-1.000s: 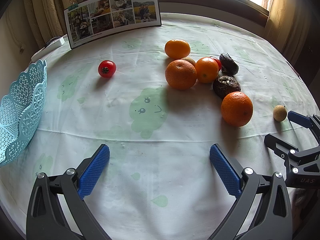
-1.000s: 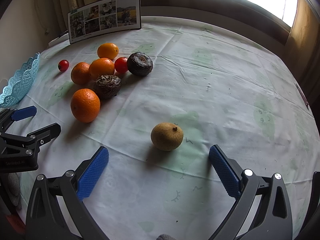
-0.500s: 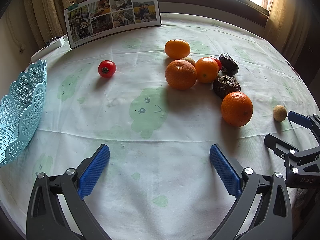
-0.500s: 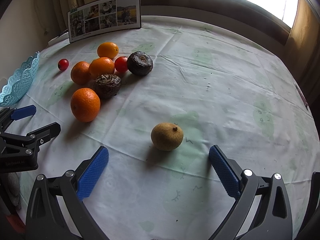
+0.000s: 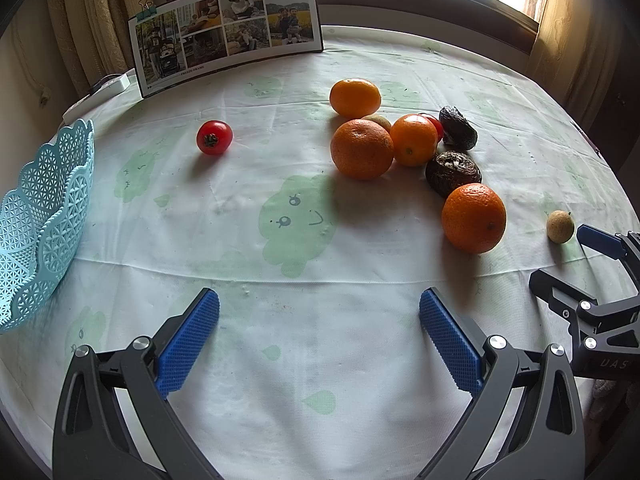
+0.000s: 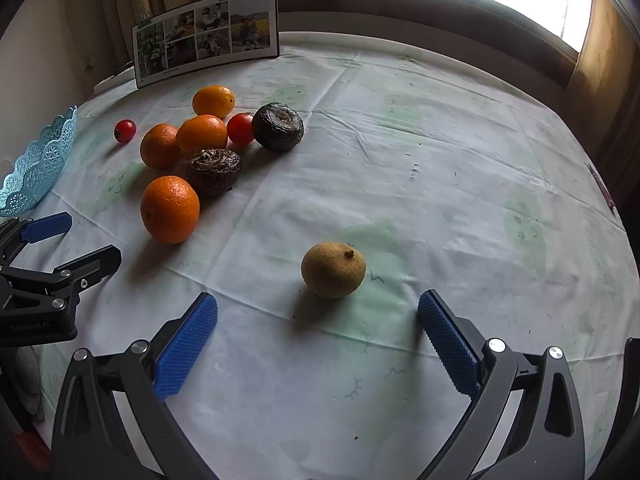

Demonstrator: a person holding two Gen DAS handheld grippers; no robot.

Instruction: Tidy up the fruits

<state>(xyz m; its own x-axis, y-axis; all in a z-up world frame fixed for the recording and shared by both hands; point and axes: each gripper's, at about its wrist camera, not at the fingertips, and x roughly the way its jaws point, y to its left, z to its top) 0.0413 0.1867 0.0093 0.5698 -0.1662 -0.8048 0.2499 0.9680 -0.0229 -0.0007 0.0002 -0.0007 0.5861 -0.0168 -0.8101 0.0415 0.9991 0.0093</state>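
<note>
Several oranges lie clustered mid-table; the nearest orange (image 5: 473,218) (image 6: 169,209) sits beside two dark wrinkled fruits (image 5: 453,173) (image 6: 278,125). A lone red tomato (image 5: 214,137) (image 6: 125,131) rests to the left, a second tomato (image 6: 240,128) in the cluster. A small tan fruit (image 6: 333,269) (image 5: 560,226) lies just ahead of my right gripper (image 6: 318,344), which is open and empty. My left gripper (image 5: 319,338) is open too, over bare cloth. The blue lattice basket (image 5: 44,220) (image 6: 40,164) stands at the left edge.
A photo card (image 5: 228,32) (image 6: 206,40) stands propped at the table's back, with a white device (image 5: 108,86) beside it. The round table's tablecloth (image 5: 304,360) has green cartoon prints. A window and curtains lie behind. A gloved hand (image 6: 28,376) shows under the left gripper.
</note>
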